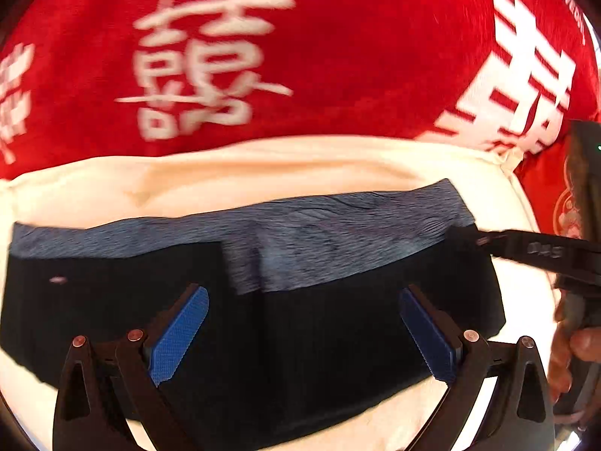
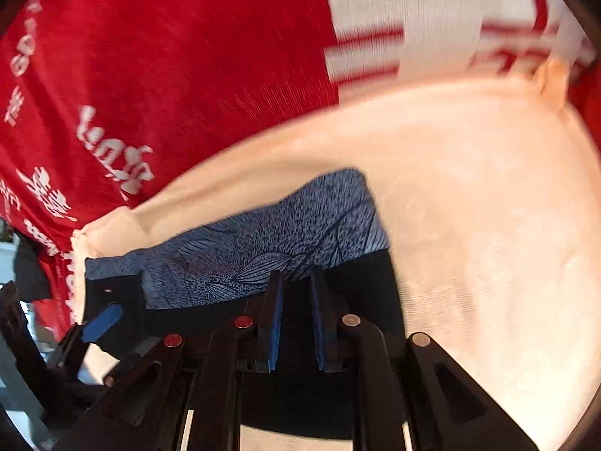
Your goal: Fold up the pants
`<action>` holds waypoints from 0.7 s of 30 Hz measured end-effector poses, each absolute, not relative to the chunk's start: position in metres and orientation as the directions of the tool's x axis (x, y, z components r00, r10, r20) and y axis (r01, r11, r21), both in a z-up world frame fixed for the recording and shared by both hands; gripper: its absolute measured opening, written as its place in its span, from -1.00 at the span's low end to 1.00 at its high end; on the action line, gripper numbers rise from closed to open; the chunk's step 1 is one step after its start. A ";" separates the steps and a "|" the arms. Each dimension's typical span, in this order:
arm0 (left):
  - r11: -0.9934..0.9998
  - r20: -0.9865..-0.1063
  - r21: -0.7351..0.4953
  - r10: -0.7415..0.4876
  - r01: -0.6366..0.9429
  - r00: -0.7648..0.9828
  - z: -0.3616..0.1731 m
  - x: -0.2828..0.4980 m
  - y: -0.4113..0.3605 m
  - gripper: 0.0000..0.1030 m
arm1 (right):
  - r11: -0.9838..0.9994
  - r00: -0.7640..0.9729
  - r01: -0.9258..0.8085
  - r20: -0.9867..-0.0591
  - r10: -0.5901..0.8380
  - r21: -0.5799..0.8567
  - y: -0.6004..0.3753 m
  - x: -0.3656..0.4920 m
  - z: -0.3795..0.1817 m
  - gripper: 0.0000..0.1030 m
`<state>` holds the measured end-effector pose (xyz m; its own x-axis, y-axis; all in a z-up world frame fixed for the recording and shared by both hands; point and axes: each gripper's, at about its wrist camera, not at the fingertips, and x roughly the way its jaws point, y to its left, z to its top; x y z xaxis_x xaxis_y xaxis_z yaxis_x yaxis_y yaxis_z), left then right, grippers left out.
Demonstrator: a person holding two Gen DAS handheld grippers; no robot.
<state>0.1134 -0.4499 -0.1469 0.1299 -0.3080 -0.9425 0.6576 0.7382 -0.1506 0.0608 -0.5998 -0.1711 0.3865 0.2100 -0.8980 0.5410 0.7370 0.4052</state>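
Observation:
The folded pants (image 1: 338,338) lie flat on a cream cushion (image 1: 263,173); they are dark, with a blue-grey patterned waistband (image 1: 338,240) along the far side. My left gripper (image 1: 303,295) hovers over their middle, open wide, with nothing between its blue pads (image 1: 180,330). My right gripper (image 2: 296,282) has its tips over the right part of the waistband (image 2: 263,248). Its jaws stand a narrow gap apart, and I see no fabric pinched between them. In the left wrist view the right gripper (image 1: 465,235) reaches in from the right to the waistband's corner.
A red cloth with white characters (image 1: 338,56) covers the surface beyond the cushion. A person's hand (image 1: 580,342) holds the right gripper at the right edge. One blue pad of the left gripper (image 2: 103,319) shows at the left of the right wrist view.

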 end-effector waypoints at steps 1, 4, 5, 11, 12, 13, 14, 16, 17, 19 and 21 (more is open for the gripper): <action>0.739 -0.950 -0.129 -0.283 0.661 0.131 -0.155 0.112 -0.456 0.98 | 0.686 0.392 0.566 -0.881 0.263 0.457 -0.605 0.059 -0.186 -0.68; 0.761 -0.982 -0.052 -0.157 0.647 0.105 -0.188 0.109 -0.452 1.00 | 0.633 0.443 0.568 -0.844 0.303 0.525 -0.603 0.053 -0.193 -0.68; 0.778 -0.978 -0.115 -0.197 0.617 0.067 -0.195 0.112 -0.441 1.00 | 0.653 0.430 0.552 -0.848 0.310 0.519 -0.599 0.053 -0.192 -0.68; 0.769 -0.978 -0.095 -0.189 0.632 0.083 -0.184 0.115 -0.415 1.00 | 0.772 0.337 0.425 -0.874 0.350 0.473 -0.546 0.060 -0.185 -0.69; 0.779 -0.979 -0.100 -0.188 0.619 0.078 -0.182 0.117 -0.408 1.00 | 0.766 0.334 0.419 -0.867 0.369 0.488 -0.536 0.060 -0.186 -0.69; 0.790 -0.979 -0.111 -0.193 0.603 0.072 -0.182 0.121 -0.400 1.00 | 0.764 0.334 0.415 -0.864 0.376 0.493 -0.530 0.058 -0.188 -0.69; 0.805 -0.980 -0.111 -0.188 0.582 0.072 -0.179 0.123 -0.394 1.00 | 0.768 0.336 0.411 -0.865 0.372 0.490 -0.521 0.057 -0.187 -0.68; 0.819 -0.982 -0.097 -0.170 0.565 0.078 -0.176 0.126 -0.385 1.00 | 0.776 0.338 0.417 -0.873 0.351 0.474 -0.511 0.059 -0.185 -0.63; 0.826 -0.983 -0.092 -0.163 0.556 0.080 -0.174 0.127 -0.380 1.00 | 0.775 0.338 0.424 -0.876 0.344 0.468 -0.510 0.059 -0.185 -0.58; 0.836 -0.986 -0.069 -0.140 0.545 0.089 -0.169 0.126 -0.368 1.00 | 0.767 0.340 0.439 -0.877 0.340 0.468 -0.505 0.063 -0.183 -0.29; 0.841 -0.989 -0.046 -0.113 0.539 0.093 -0.169 0.127 -0.361 1.00 | 0.788 0.326 0.428 -0.889 0.322 0.442 -0.500 0.067 -0.176 -0.21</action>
<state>0.1269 -0.3607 -0.1692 0.0927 -0.1132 -0.9892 0.5394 0.8408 -0.0456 0.0667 -0.5000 -0.1761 0.3256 0.3216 -0.8891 0.4283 0.7882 0.4419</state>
